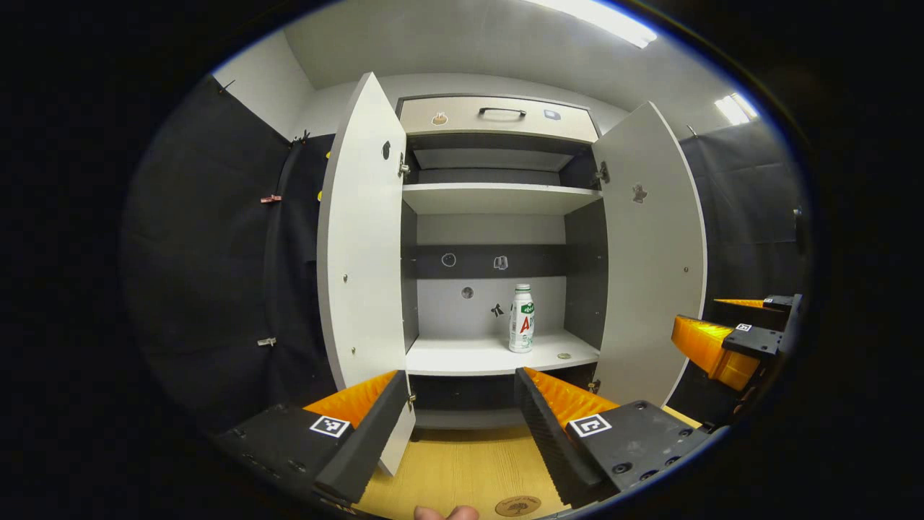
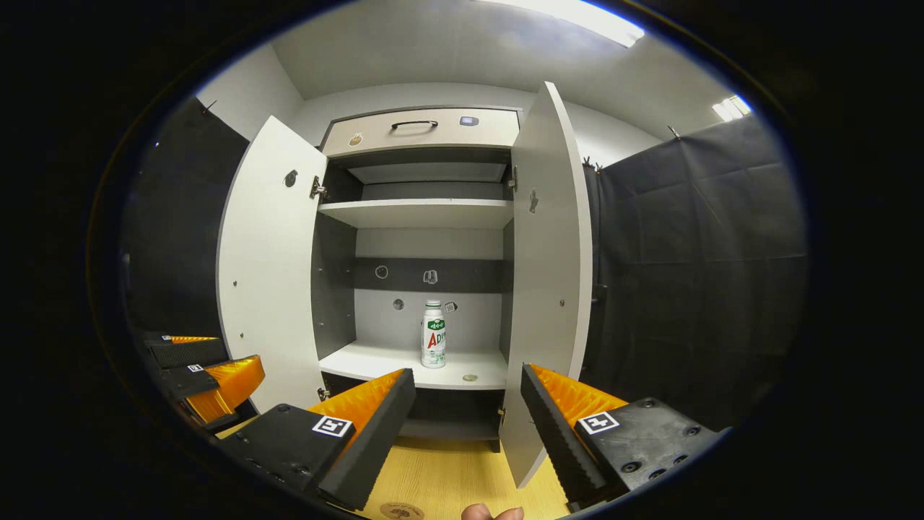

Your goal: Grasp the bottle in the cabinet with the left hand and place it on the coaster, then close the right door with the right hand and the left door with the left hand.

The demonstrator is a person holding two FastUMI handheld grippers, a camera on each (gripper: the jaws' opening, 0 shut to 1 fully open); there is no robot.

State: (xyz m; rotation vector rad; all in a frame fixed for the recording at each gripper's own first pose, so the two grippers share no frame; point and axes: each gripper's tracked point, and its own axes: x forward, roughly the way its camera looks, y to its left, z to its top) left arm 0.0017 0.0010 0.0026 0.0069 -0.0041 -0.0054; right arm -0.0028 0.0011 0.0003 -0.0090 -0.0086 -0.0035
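Cabinet [image 1: 498, 198]: stands ahead at 12 o'clock in both views, both doors swung open.
Left door [image 1: 361, 238]: open, at 10 o'clock in the left gripper view.
Right door [image 1: 653, 253]: open, at 2 o'clock in the left gripper view; in the right gripper view it stands just right of centre.
Bottle [image 1: 521, 318]: upright on the lower shelf [image 1: 462, 356], toward the right side, apart from both grippers.
Small round disc [image 1: 564, 355]: lies on the same shelf, just right of the bottle.
Coaster [image 1: 517, 505]: round, on the wooden table [image 1: 462, 469] at 6 o'clock.
Left gripper [image 1: 458, 419]: fingers spread wide, nothing between them, pointing at the cabinet.
Right gripper [image 2: 465, 422]: fingers also wide apart, holding nothing; it shows too at 3 o'clock in the left gripper view.
Drawer [image 1: 498, 115]: on top, closed, with a dark handle.
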